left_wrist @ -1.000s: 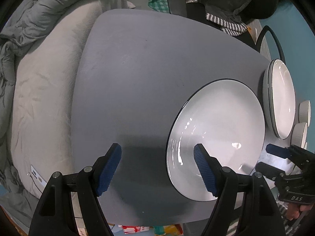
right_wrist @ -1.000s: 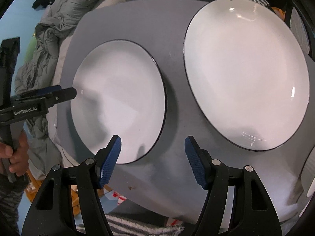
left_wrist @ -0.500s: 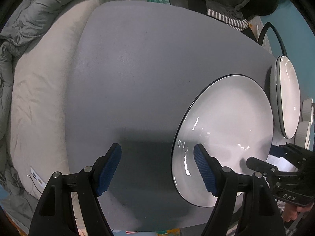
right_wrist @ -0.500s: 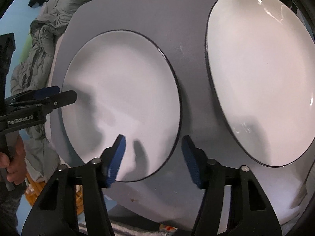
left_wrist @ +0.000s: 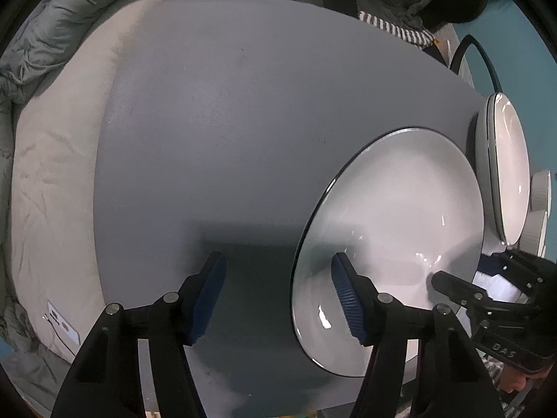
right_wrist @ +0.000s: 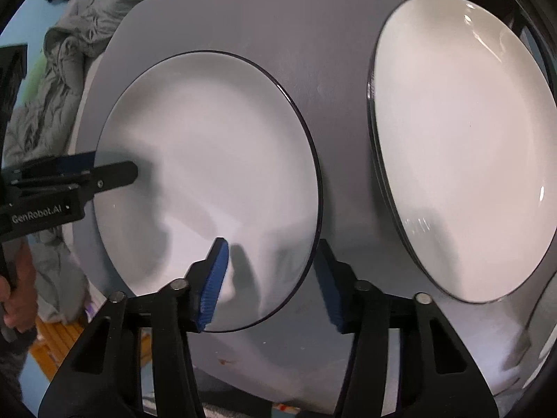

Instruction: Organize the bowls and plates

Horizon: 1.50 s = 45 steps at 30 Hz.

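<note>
A white plate with a dark rim (left_wrist: 400, 230) lies on the grey table (left_wrist: 243, 122); it also shows in the right wrist view (right_wrist: 216, 160). My left gripper (left_wrist: 278, 296) is open, its right finger over the plate's left rim, its left finger over bare table. My right gripper (right_wrist: 271, 278) is open and straddles the plate's near right rim, one finger above the plate and one below its edge. A stack of similar white plates (right_wrist: 463, 139) lies to the right, seen edge-on in the left wrist view (left_wrist: 504, 163).
Small white bowls (left_wrist: 539, 195) stand beyond the stack at the table's right edge. A grey duvet and beige bedding (left_wrist: 52, 139) lie beside the table on the left. A chair with striped cloth (left_wrist: 393, 24) stands at the far side.
My right gripper has moved forward and left so that its fingers now straddle the plate's rim. My left gripper has closed in on the plate's opposite rim.
</note>
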Tool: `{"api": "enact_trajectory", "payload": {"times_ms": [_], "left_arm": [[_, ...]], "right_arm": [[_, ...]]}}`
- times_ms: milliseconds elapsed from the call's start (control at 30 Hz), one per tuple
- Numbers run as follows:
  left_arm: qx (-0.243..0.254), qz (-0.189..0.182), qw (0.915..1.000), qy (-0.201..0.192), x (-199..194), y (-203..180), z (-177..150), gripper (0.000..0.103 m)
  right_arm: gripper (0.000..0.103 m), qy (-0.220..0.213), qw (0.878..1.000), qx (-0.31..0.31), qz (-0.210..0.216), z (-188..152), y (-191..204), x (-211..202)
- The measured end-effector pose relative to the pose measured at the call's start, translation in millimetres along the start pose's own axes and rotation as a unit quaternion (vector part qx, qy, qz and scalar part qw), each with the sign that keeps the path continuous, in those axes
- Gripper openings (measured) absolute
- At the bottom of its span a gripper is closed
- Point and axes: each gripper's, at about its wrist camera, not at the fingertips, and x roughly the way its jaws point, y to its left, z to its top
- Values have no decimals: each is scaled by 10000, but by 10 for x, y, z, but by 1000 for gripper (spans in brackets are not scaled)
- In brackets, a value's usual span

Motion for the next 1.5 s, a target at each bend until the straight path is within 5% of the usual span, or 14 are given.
{"api": "enact_trajectory", "payload": {"times_ms": [167, 533, 1500], "left_arm": [[-21, -181, 9998, -8, -50, 43, -32, 43], [307, -187, 9994, -4, -72, -92, -42, 20], [299, 154, 9994, 25, -197, -295, -24, 20]], "right_arm": [[36, 44, 9999, -45, -150, 29, 20, 7], [24, 53, 9994, 277, -188, 4, -45, -43], [13, 217, 9986, 481, 104, -28, -51, -257]]}}
